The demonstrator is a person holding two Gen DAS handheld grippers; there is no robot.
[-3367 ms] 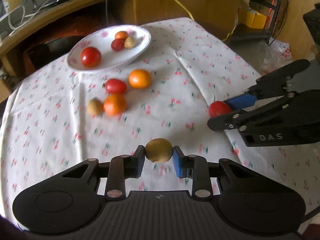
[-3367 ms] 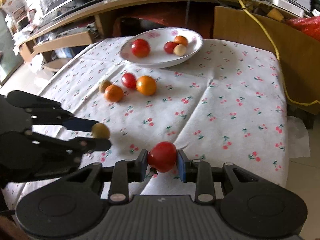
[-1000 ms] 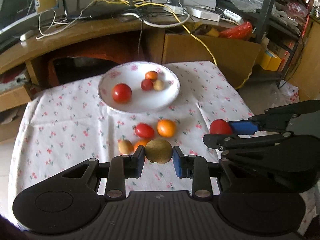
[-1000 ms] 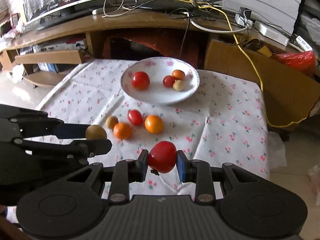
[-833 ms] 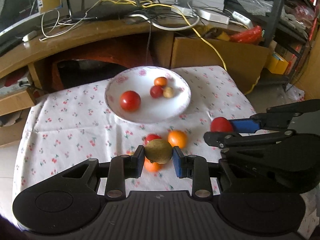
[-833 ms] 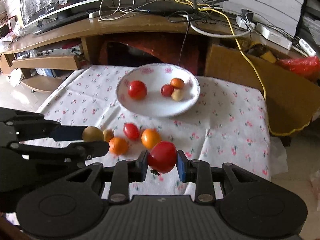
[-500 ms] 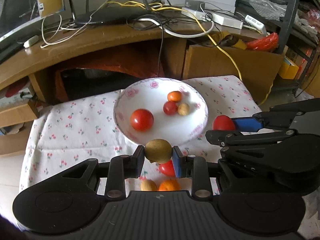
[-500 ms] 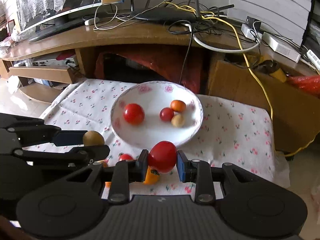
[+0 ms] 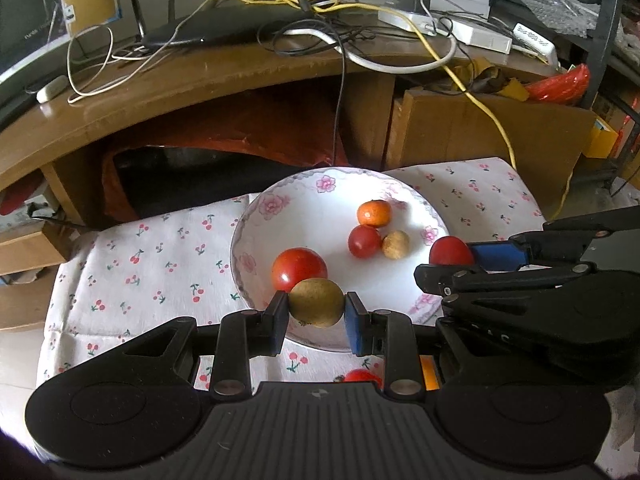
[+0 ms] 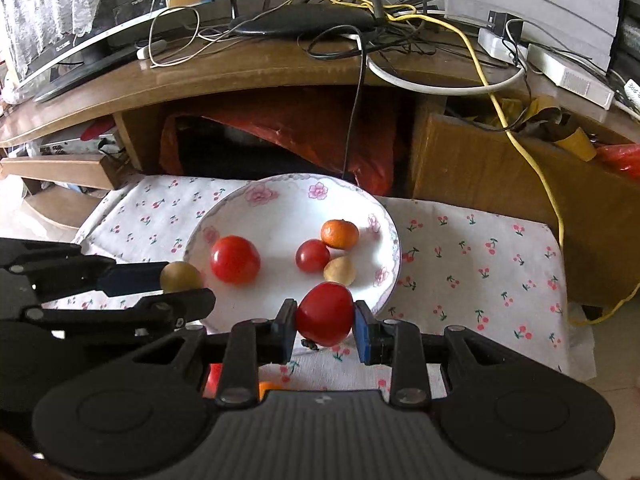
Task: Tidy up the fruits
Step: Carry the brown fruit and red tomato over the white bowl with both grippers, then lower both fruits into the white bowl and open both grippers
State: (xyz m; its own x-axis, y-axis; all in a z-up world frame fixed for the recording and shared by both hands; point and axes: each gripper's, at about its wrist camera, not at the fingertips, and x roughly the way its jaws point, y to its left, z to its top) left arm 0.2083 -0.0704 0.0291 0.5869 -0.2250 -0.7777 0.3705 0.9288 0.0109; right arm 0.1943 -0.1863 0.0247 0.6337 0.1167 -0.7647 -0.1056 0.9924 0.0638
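My left gripper (image 9: 316, 308) is shut on a brown kiwi (image 9: 316, 307) and holds it over the near rim of the white flowered plate (image 9: 276, 204). My right gripper (image 10: 325, 319) is shut on a red tomato (image 10: 325, 318) over the plate's near right rim (image 10: 384, 276). In the plate lie a big tomato (image 9: 298, 269), a small red tomato (image 9: 364, 241), a tangerine (image 9: 374, 213) and a small tan fruit (image 9: 395, 244). The right gripper with its tomato (image 9: 451, 251) shows at the right of the left wrist view; the left one with the kiwi (image 10: 180, 276) at the left of the right wrist view.
The plate stands at the far end of a cherry-print cloth (image 9: 160, 260). A red fruit (image 9: 360, 376) and an orange one (image 9: 427, 372) lie on the cloth under the grippers, mostly hidden. Behind is a wooden desk (image 9: 200, 80) with cables and a cardboard box (image 9: 480, 128).
Both grippers have moved forward with their fruits, from above the loose fruits on the cloth to over the plate's near rim. The plate looks larger and closer.
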